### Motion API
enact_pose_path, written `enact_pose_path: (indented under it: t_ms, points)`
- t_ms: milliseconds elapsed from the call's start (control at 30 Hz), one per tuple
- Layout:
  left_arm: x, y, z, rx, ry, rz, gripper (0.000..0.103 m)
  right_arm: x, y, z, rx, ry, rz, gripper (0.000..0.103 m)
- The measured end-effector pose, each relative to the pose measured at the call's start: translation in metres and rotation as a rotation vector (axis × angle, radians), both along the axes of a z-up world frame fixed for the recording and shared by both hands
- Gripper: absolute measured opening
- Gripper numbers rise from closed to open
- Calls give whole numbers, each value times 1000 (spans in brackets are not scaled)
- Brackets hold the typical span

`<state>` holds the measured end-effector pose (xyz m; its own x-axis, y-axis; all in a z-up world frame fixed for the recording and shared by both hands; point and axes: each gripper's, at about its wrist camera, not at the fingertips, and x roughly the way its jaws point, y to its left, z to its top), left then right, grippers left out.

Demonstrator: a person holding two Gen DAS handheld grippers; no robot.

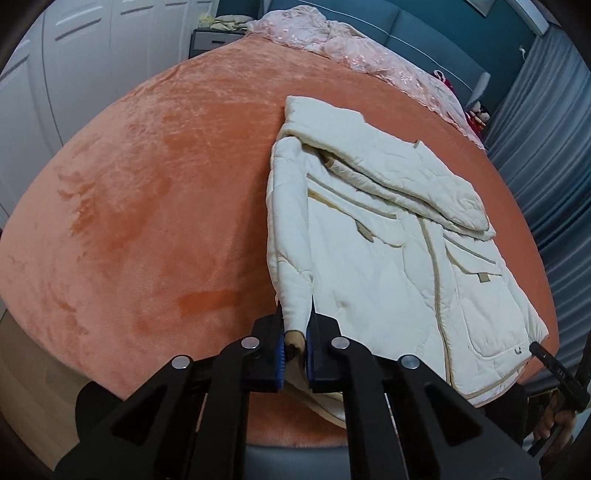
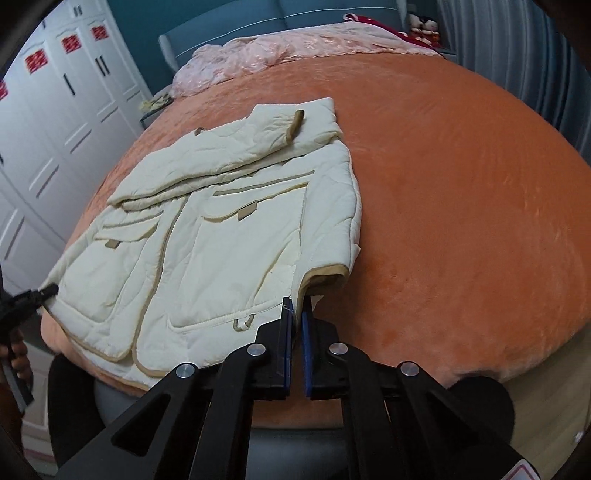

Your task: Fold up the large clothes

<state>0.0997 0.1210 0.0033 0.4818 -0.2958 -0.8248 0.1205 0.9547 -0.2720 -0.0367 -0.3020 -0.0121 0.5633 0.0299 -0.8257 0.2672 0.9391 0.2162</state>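
Observation:
A cream quilted jacket [image 1: 388,240] with tan trim lies front up on the orange bed cover [image 1: 147,206]. One sleeve is folded across its chest. My left gripper [image 1: 295,332] is shut on the tan cuff of the other sleeve [image 1: 291,295], at the jacket's near left side. In the right wrist view the jacket [image 2: 221,229] lies left of centre. My right gripper [image 2: 296,321] is shut on the jacket's hem corner [image 2: 325,273] near the bed's front edge. The right gripper's tip shows at the left view's right edge [image 1: 546,358].
A pink embroidered quilt [image 1: 332,40] is bunched at the head of the bed, against a teal headboard [image 1: 424,33]. White wardrobe doors [image 2: 55,129] stand along one side and grey curtains [image 1: 546,147] along the other. Wood floor [image 1: 33,354] shows below the bed's edge.

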Motion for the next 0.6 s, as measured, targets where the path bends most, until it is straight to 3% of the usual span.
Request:
enact_pose_path:
  t_ms: [167,333,467,600]
  points:
    - [-59,17,8,84,81,-111,6,-52,19,4,-51,176,196,3]
    - [-131,50,22,124,190,-145,6,-116,36,21,45,317,300,3]
    - [-150,63,51,48,193,-96,7,-121,32,62,72,236,268,2]
    - [-118,58,97,-15,2,-55,6,-70,-4,108,83,13,152,2]
